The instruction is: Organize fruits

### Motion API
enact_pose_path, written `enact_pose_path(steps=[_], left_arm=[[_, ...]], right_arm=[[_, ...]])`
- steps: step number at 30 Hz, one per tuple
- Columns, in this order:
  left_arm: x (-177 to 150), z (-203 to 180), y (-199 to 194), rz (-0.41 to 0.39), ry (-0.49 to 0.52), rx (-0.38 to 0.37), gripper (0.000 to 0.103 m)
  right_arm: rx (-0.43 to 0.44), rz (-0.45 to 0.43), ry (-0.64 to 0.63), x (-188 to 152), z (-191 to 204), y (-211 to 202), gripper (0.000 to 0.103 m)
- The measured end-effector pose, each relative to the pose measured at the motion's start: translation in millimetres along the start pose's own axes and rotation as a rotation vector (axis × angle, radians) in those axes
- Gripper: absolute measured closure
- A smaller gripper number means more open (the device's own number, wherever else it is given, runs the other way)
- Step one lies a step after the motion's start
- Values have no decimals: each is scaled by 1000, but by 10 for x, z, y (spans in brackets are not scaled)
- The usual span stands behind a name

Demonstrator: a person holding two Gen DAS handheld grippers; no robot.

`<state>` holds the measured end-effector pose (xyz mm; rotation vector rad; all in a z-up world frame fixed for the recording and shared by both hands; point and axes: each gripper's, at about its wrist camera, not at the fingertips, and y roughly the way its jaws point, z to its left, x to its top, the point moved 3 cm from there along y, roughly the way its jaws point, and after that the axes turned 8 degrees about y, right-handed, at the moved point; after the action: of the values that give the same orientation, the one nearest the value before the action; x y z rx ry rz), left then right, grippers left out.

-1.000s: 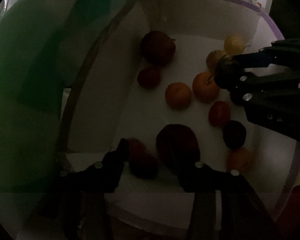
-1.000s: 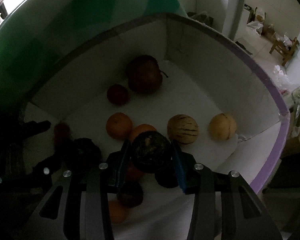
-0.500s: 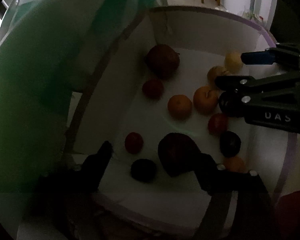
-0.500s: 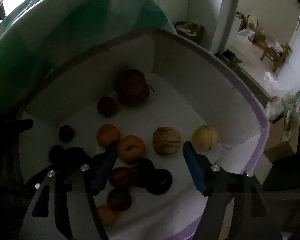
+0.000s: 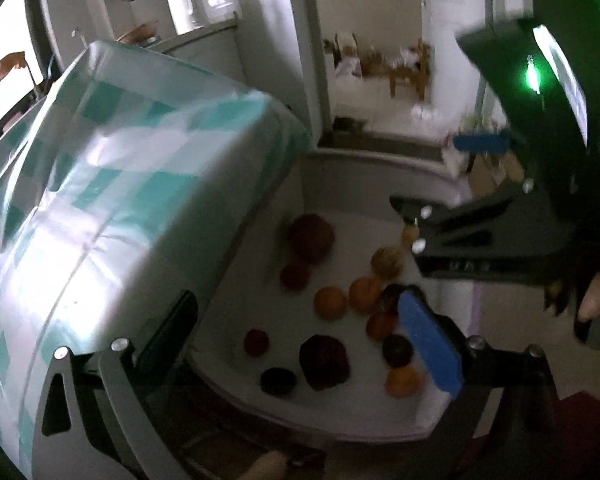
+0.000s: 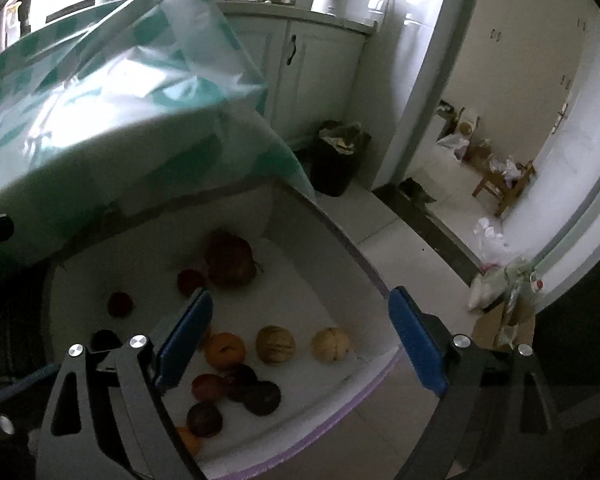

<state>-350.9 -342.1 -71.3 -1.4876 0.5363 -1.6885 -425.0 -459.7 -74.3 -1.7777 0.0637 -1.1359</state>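
A white box (image 5: 340,424) (image 6: 332,240) holds several fruits: a big dark red one at the back (image 5: 311,237) (image 6: 231,256), oranges (image 5: 331,303) (image 6: 225,350), two pale striped melons (image 6: 275,344) (image 6: 331,343), small red fruits (image 5: 256,342) and dark plums (image 5: 397,350) (image 6: 262,398). My left gripper (image 5: 300,332) is open and empty, raised above the box. My right gripper (image 6: 300,340) is open and empty, also above the box; it shows in the left wrist view (image 5: 452,184) at the right.
A table with a green-and-white checked cloth (image 5: 112,184) (image 6: 100,92) stands beside the box on the left. White cabinets (image 6: 308,68), a dark bin (image 6: 338,156), a doorway and a wooden stool (image 6: 504,188) lie beyond on the tiled floor.
My right gripper let go of a dark round fruit into the box and opened. Both grippers have lifted up and back from the box, so the room now shows.
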Motion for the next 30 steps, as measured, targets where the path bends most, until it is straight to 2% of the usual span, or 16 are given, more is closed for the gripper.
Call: enact_pose_path(steps=[4,6,9,11,17,24,30], left_arm=[[71,102,-131,50,-60,41,2],[86,111,-171,47,-83,-26,2],[33,132,-90,76,-107,-65,2],[-44,107,5,111,-103,-67,2],[-238,-15,266,204,-83,-104,2],[-354,-126,415,267,-55,-147,2],[-396,-131,430,284,-51,-138,2]], right_arm=[[113,108,98,2,-68,-117,16],[136,99,133,11,-87,-247,16],[89,100,124,30,-85,-250,16],[48,130,118,-14,-89,-148,16],[-5,258,156,-194,-103,203,16],[4,314,139,-325,-28,431,16],[24,330,101,-381,80,487,16]])
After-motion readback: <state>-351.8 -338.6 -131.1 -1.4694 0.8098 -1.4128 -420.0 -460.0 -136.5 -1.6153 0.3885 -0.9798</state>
